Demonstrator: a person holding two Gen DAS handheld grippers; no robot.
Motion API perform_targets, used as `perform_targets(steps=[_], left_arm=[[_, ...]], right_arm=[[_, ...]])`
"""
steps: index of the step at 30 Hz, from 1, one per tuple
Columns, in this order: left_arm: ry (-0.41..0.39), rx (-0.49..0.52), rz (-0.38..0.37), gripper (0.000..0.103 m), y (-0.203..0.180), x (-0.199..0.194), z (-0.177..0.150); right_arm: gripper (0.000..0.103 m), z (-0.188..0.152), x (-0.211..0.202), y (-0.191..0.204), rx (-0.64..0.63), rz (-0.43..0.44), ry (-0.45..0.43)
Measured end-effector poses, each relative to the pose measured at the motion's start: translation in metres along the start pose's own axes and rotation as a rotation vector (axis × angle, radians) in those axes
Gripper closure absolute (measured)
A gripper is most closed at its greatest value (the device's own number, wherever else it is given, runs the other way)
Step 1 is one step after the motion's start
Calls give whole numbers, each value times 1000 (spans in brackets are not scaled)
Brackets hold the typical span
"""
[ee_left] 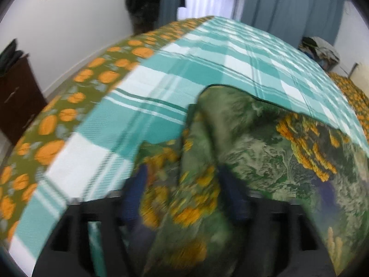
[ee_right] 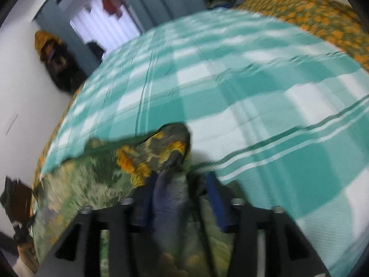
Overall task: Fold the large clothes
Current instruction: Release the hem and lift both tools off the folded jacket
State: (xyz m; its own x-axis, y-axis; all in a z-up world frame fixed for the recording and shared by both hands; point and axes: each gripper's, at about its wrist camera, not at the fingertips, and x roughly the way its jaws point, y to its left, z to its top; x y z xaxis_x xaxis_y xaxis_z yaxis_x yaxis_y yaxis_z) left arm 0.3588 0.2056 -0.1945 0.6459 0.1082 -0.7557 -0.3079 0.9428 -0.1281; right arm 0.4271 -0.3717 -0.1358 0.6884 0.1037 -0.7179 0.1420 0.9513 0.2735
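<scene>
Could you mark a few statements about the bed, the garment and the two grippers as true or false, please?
1. The green-and-orange printed garment lies on a teal-and-white checked cover. True.
2. Garment fabric sits between the left gripper fingers. True.
3. The checked cover is red and black. False: teal and white.
4. The right gripper has nothing between its fingers. False: garment fabric lies there.
5. An orange-patterned sheet shows beside the checked cover. True.

Bed (ee_left: 69, 120) — teal plaid sheet (ee_left: 207, 64), green floral garment (ee_left: 265, 143)
</scene>
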Motion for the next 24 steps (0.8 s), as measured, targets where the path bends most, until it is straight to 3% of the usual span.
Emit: perform_targets(steps=[2, 5, 9, 10, 14, 19, 22, 24], left_arm=[[-20, -15, -2, 22, 3, -17, -2], [-22, -34, -14, 22, 4, -35, -6], [-22, -48, -46, 21, -6, -62, -13], [-20, -39, -52, 21, -12, -68, -14], [-29, 74, -90, 20, -52, -95, -17], [-31, 268, -184, 13, -121, -108, -19], [41, 378, -258, 13, -174, -85, -22], [95, 426, -266, 13, -203, -58, -24]], right_arm=[[51, 2, -26, 9, -49, -2, -44], [51, -6, -60, 33, -141, 90, -72], [51, -38, -69, 57, -220, 258, 13], [51, -47, -62, 59, -236, 256, 42], [51, -72, -36, 51, -281, 92, 113], [51, -83, -54, 52, -245, 141, 63], [49, -95, -48, 56, -294, 108, 52], [49, -102, -48, 56, -304, 101, 25]])
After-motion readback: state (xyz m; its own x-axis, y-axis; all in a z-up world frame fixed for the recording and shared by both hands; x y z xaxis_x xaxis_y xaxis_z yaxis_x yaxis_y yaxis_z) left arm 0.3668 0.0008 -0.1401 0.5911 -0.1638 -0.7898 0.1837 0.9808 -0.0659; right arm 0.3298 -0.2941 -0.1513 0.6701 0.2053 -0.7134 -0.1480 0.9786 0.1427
